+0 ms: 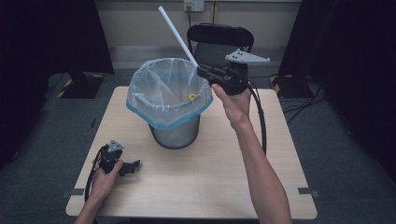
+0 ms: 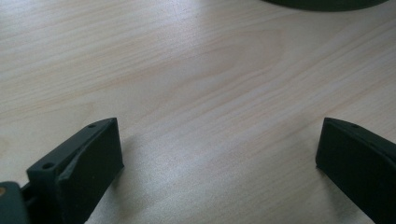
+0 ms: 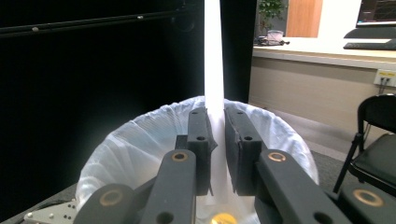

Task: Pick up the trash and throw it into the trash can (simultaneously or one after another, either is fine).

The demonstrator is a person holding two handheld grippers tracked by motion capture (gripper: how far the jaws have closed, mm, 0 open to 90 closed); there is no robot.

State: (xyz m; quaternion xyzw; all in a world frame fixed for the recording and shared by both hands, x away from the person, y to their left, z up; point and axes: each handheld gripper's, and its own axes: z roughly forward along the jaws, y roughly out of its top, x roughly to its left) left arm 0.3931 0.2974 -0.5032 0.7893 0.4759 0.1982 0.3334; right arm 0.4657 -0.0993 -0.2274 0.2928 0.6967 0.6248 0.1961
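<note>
While the left gripper [image 1: 135,164] lies at 8 o'clock on the table [image 1: 210,186] in the high view, the right gripper [image 1: 201,71] is up at 1 o'clock from the bin [image 1: 175,135], pinching a white tube [image 1: 176,34] that leans up toward 11 o'clock over the rim. Seen from the left gripper [image 2: 219,149] view, the jaws stand wide apart with only bare wood between them. Seen from the right gripper [image 3: 217,140] view, both jaws squeeze the tube [image 3: 214,56], which points to 12 o'clock above the bag [image 3: 140,149] in the bin.

tube [image 1: 173,29] above bin [image 1: 175,133], chair [image 1: 219,37] behind
</note>
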